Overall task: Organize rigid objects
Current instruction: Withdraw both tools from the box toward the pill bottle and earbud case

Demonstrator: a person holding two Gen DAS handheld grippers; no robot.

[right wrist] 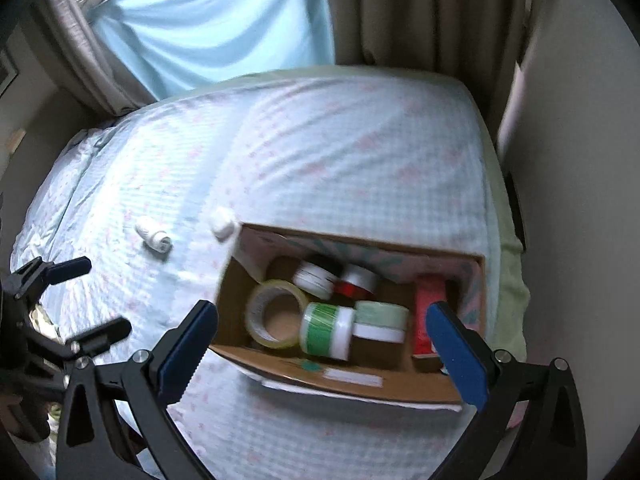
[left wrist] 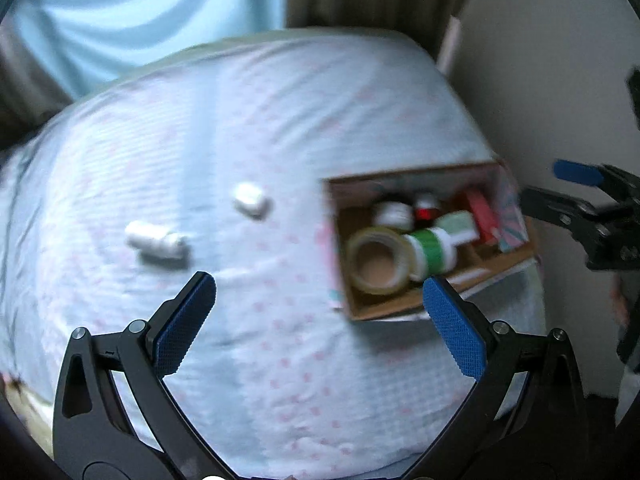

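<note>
Left wrist view: our left gripper [left wrist: 320, 320] and right gripper [right wrist: 324, 344] gape empty; next, white bottle [left wrist: 156, 240] into box [left wrist: 400, 312].

Pale blue bed sheet [right wrist: 320, 168] with faint pink dots, brown cardboard box [right wrist: 280, 372], yellowish clear tape roll [right wrist: 276, 316], green-and-white jar [right wrist: 326, 330], red box [right wrist: 428, 312], two white bottles [left wrist: 156, 240] left of it, light blue curtain [right wrist: 224, 20], blue-padded black jaws.
</note>
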